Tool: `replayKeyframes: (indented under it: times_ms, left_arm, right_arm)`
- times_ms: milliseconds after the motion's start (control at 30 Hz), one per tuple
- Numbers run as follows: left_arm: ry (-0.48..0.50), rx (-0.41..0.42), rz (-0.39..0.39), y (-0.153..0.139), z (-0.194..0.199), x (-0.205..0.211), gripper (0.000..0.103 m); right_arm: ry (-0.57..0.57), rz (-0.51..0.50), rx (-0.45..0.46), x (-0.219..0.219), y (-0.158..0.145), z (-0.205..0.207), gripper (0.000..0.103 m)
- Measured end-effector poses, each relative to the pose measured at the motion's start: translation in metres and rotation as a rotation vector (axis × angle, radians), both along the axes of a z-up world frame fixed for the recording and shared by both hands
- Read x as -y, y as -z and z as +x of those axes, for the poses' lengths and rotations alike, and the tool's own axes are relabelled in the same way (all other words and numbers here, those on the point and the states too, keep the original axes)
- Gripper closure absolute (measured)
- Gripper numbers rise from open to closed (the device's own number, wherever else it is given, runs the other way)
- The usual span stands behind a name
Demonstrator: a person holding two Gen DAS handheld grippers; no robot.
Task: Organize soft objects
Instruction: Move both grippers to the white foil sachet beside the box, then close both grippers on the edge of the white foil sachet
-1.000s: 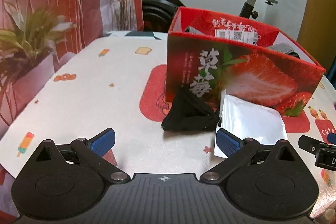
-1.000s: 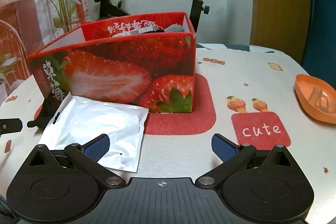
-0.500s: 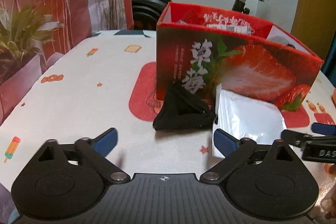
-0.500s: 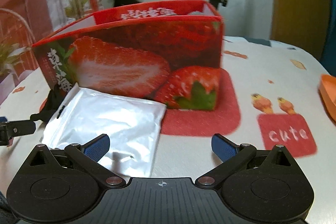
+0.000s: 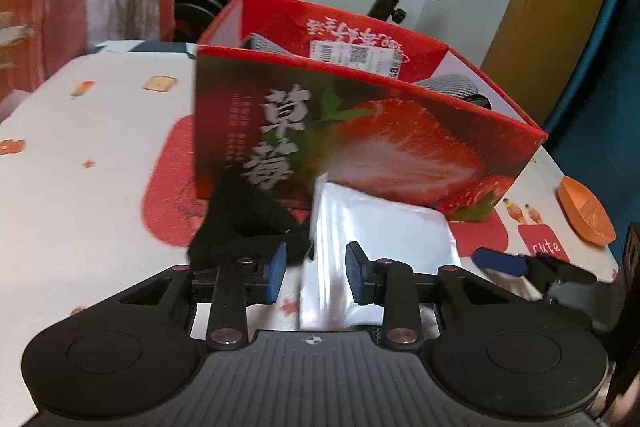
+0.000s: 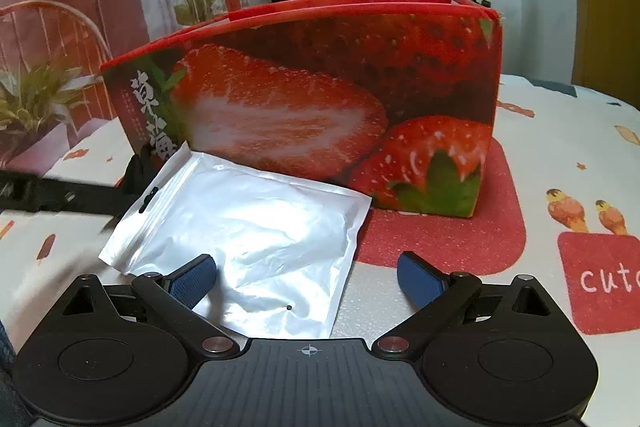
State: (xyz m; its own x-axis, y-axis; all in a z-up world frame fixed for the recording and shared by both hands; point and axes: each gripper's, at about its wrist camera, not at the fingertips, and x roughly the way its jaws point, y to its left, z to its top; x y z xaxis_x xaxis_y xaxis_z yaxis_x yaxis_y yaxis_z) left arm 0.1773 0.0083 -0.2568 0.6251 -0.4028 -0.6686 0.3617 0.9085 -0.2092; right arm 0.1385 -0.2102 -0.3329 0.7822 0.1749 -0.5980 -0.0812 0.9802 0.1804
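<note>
Left hand-held gripper (image 5: 315, 273): jaws have just been closing, now narrowed but with a gap between the pads, clamped on nothing yet. Black soft cloth (image 5: 244, 223) sits just ahead and left of its left pad. The edge of the silver pouch (image 5: 376, 227) lies ahead between the pads, likely the grab target. Both lie on the table (image 5: 80, 163), against the front wall of the strawberry box (image 5: 360, 131), probably staged there for loading into it. Grey fabric items show inside the box already.

Right hand-held gripper (image 6: 307, 277): jaws wide apart, holding nothing, hovering low over the pouch's near right corner; left pad above the pouch, right pad over bare table. Looks set to help with the pouch. Orange dish (image 5: 586, 213) is far right, well apart.
</note>
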Motion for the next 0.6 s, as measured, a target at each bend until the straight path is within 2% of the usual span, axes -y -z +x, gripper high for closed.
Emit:
replayKeyframes:
  times_ms: [133,300,400,600]
  left_arm:
    - [0.006,-0.026,0.01,0.003,0.016,0.016,0.069]
    - [0.016,-0.09,0.006,0.011,0.039,0.03,0.068]
    - [0.03,-0.063,0.03,0.013,0.045,0.035,0.064]
    - [0.068,-0.092,0.031,0.011,0.052,0.039,0.062]
  right_arm:
    - [-0.017,0.02,0.009,0.002,0.001,-0.001,0.007]
    - [-0.02,0.102,0.022,0.014,0.0,-0.003,0.007]
    - [-0.023,0.119,0.024,0.017,0.0,-0.003,0.007]
    - [-0.028,0.165,0.027,0.023,0.001,-0.003,0.007]
